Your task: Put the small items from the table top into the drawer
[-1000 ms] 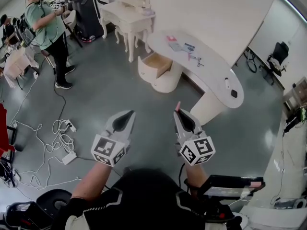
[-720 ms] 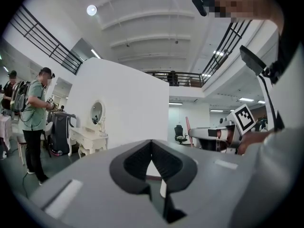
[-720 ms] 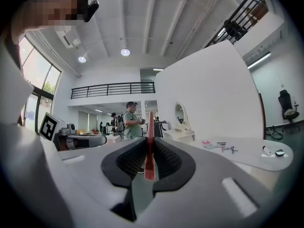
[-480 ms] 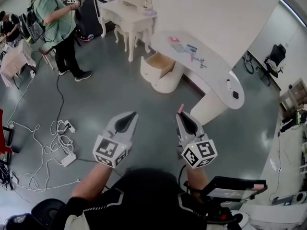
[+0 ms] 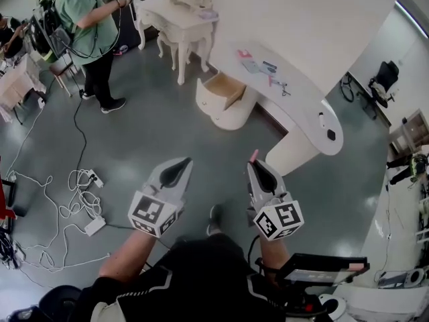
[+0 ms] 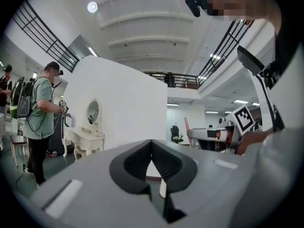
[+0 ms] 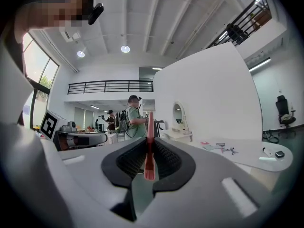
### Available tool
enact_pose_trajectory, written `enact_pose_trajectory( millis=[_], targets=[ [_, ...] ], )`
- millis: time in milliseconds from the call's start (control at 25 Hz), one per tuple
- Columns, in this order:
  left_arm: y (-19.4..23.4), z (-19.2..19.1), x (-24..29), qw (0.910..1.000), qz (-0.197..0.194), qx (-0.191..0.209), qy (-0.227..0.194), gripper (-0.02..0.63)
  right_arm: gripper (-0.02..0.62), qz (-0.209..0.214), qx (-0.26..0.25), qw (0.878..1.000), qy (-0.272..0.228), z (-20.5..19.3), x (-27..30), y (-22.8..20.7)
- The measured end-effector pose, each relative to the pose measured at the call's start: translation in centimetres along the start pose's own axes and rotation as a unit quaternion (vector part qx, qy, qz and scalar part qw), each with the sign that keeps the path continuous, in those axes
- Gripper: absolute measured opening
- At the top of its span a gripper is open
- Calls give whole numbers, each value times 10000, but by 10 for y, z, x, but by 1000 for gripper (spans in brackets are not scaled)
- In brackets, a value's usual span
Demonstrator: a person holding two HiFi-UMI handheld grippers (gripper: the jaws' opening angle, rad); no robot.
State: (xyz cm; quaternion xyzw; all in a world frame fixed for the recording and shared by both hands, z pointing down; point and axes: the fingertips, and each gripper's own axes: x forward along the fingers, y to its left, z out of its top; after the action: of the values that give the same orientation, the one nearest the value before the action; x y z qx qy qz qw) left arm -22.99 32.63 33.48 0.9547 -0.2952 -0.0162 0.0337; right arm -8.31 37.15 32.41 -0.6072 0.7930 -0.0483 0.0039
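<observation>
L gripper (image 5: 175,171) & R gripper (image 5: 259,171): both held low in front of the person, side by side over the grey floor (image 5: 161,133), well apart from the worktop (image 5: 301,109).

L gripper: jaws together, tips meeting, nothing betw. them.

R gripper: jaws clamped on a thin pink strip (image 5: 253,155). In the head view its end pokes out past the jaw tips. In the R gripper view the strip (image 7: 150,127) stands upright betw. the pads, pinched from both sides.

Worktop: white, curved, set against a white partition (image 5: 295,19).
- Far end: pink piece (image 5: 242,54) w/ a grey-blue card (image 5: 251,65) just beside it. Can't tell if they touch.
- Middle: a few thin bits (image 5: 278,84), too small to tell what.
- Near end: white piece (image 5: 320,119) & black piece (image 5: 330,134), near each other.

Drawer (image 5: 222,89): pulled open, in the round cabinet under the worktop's far end. Wood-coloured inside. Can't tell what it holds.

Surroundings:
- Bystander in green shirt (image 5: 84,15) w/ backpack, standing far L.
- White dressing table (image 5: 181,15) near them.
- Cables (image 5: 67,210) & a power strip on the floor L of the grippers.
- Office chair (image 5: 385,79) far R.
</observation>
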Motion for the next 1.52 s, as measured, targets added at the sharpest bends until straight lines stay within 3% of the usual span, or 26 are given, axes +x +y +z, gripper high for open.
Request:
enact_pose_trajectory(
  millis=[440, 1000, 1200, 1520],
  targets=[
    [30, 22, 78, 9988, 343, 332, -53, 0, 51, 437, 124, 9985, -311, 18, 73, -68],
    [43, 27, 207, 9971, 632, 421, 30, 0, 51, 714, 204, 9967, -332, 30, 127, -182],
    [44, 22, 235, 9959, 765, 459, 160, 0, 51, 875, 147, 9953, -384, 37, 141, -204],
    [55, 20, 266, 9966, 642, 463, 216, 0, 51, 959, 223, 9946, -331, 31, 168, -222]
  ],
)
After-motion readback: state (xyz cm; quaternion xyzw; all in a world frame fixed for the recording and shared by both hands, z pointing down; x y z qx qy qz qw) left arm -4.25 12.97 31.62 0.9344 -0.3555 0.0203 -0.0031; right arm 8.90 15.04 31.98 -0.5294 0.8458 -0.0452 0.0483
